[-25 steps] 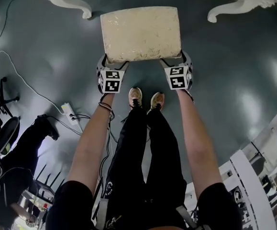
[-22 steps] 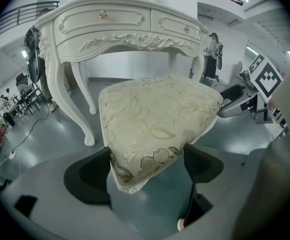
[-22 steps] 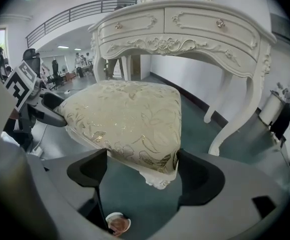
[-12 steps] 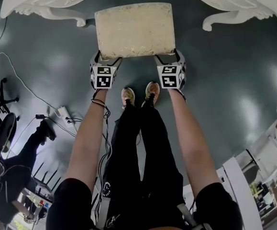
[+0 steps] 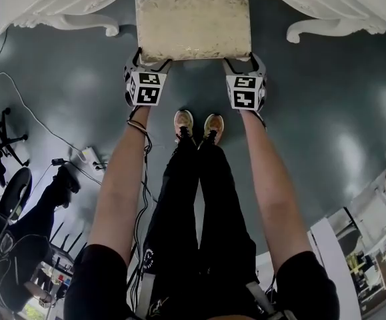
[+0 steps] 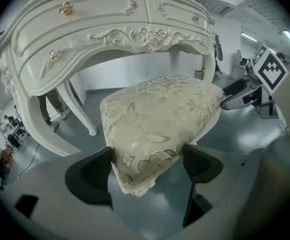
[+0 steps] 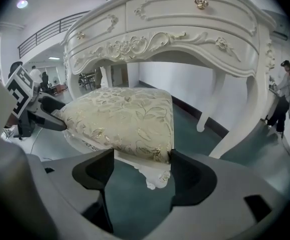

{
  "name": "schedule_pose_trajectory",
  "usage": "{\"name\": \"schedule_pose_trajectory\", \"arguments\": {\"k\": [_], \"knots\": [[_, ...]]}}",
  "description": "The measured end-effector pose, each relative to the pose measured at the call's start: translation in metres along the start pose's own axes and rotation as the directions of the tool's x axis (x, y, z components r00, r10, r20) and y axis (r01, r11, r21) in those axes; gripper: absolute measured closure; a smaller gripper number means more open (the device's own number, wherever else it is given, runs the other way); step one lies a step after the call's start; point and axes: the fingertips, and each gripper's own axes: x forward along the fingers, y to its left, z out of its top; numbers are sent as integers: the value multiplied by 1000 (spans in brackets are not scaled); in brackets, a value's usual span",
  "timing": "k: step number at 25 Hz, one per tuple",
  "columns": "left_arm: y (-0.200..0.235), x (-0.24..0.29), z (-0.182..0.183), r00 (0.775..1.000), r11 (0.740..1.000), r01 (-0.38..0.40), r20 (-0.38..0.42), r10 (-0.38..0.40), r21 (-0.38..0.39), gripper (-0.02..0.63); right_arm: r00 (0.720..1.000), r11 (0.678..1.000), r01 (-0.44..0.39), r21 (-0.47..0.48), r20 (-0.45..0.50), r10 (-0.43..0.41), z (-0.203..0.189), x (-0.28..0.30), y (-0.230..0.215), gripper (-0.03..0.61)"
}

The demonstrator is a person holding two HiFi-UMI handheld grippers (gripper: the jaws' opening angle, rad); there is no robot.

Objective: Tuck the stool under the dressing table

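Observation:
The stool has a cream cushion with a gold flower pattern and white carved legs. Its far edge lies under the front of the white carved dressing table. My left gripper is closed on the cushion's near left corner, both pads against the fabric. My right gripper holds the near right corner. Its jaws have just been closing, with that corner between them and the pads touching it. The table's drawers and curved apron rise just beyond the cushion.
My feet stand on the dark green floor just behind the stool. The table's curved legs flank the stool. A cable, a power strip and a seated person's legs are at the left. White furniture stands at the right.
The stool and both grippers have moved up the picture towards the dressing table. The cushion's far edge has passed under the table's front.

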Motion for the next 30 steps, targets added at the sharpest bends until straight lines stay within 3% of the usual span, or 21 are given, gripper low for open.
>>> {"name": "schedule_pose_trajectory", "arguments": {"k": [2, 4, 7, 11, 22, 30], "knots": [[4, 6, 7, 1000, 1000, -3, 11, 3, -31, 144, 1000, 1000, 11, 6, 3, -11, 4, 6, -7, 210], [11, 11, 11, 1000, 990, -12, 23, 16, -140, 144, 1000, 1000, 23, 10, 8, -23, 6, 12, -14, 213], [27, 16, 17, 997, 951, -57, 36, 71, -305, 162, 999, 999, 21, 48, 23, -23, 18, 19, -15, 228], [41, 30, 34, 994, 953, -79, 44, 96, -294, 175, 998, 993, 38, 110, 46, -44, 32, 29, -19, 230], [54, 59, 72, 992, 951, -82, 63, 105, -297, 176, 992, 982, 98, 162, 68, -110, 62, 55, -49, 225], [63, 75, 88, 989, 909, -83, 80, 126, -408, 176, 987, 975, 119, 189, 87, -138, 80, 70, -63, 227]]}}
